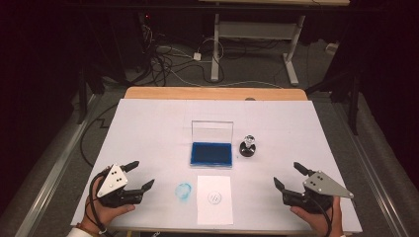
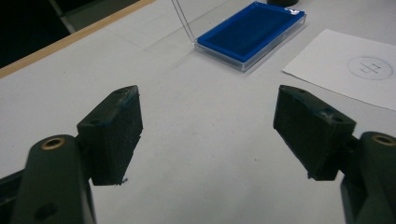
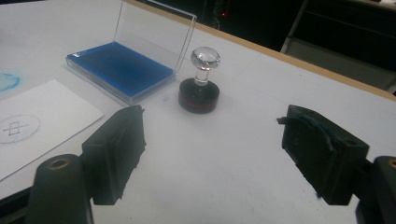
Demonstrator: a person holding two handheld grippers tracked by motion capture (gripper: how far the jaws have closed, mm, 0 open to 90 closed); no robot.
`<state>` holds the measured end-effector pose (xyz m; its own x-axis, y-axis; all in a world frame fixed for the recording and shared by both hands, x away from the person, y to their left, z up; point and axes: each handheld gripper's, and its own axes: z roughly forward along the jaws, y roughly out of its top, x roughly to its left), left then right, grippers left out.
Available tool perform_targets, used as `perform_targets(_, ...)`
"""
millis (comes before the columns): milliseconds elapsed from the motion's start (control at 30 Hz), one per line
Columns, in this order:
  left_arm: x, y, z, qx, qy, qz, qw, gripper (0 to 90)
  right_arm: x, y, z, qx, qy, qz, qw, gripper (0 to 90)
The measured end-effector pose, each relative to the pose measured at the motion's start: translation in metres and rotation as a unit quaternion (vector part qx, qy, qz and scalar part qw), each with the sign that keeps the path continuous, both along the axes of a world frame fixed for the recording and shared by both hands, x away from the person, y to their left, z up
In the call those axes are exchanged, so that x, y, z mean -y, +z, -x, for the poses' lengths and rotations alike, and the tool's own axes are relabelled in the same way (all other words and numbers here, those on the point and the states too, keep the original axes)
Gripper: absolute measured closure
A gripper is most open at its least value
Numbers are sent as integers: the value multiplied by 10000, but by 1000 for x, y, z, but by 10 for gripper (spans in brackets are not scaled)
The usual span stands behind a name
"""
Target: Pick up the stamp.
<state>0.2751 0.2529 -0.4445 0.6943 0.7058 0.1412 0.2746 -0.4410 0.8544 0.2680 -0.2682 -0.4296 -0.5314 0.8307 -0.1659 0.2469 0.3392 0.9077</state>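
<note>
An open blue ink pad (image 1: 211, 154) (image 2: 250, 32) (image 3: 120, 69) lies mid-table, its clear lid (image 1: 212, 131) standing upright behind it. A round stamp (image 1: 248, 146) (image 3: 200, 92) with a clear knob stands just right of the pad. A white paper sheet (image 1: 214, 198) (image 2: 355, 65) (image 3: 32, 123) bearing a stamped circle lies in front of the pad. My left gripper (image 1: 140, 175) (image 2: 208, 135) rests near the front left edge, open and empty. My right gripper (image 1: 288, 176) (image 3: 212, 151) rests near the front right, open and empty, pointing toward the stamp.
A blue ink smudge (image 1: 183, 192) marks the white table cover (image 1: 148, 128) left of the paper. The wooden table edge (image 1: 212, 93) runs along the back. Beyond it, cables (image 1: 168, 59) and a desk frame (image 1: 257, 34) stand on the floor.
</note>
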Motion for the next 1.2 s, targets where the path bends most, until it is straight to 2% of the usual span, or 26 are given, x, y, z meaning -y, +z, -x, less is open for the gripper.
perform_targets(267, 2, -5, -7, -211, -108, -35, 9997, 224, 0, 1, -4, -24, -7, -20, 10000, 219)
perform_targets(333, 1, -6, -7, -203, -95, -22, 9997, 212, 1, 0, -5, -32, -31, 3, 10000, 219)
perform_targets(433, 1, -7, -9, -260, -112, -14, 9996, 197, 1, -1, -7, -160, 5, -21, 9999, 220)
perform_targets(533, 2, -8, -7, -285, -138, -57, 9995, 196, 1, 0, -10, -202, 68, 42, 9998, 216)
perform_targets(767, 3, -10, -3, -319, -165, -177, 9992, 190, 1, 5, -21, -297, 114, 12, 9995, 209)
perform_targets(900, 2, -12, -3, -352, -118, -239, 9990, 190, -3, 9, -34, -333, 212, 86, 9992, 205)
perform_targets(933, 2, -12, -3, -345, -116, -259, 9990, 190, -6, 12, -41, -409, 255, 101, 9988, 208)
perform_targets(1033, 3, -14, -3, -378, -115, -306, 9988, 190, -7, 14, -47, -439, 225, 112, 9987, 217)
perform_targets(1167, 3, -15, -4, -411, -102, -344, 9985, 190, -16, 24, -66, -687, 426, 204, 9965, 202)
perform_targets(1200, 3, -15, -5, -417, -109, -369, 9984, 190, -18, 27, -70, -678, 427, 247, 9965, 202)
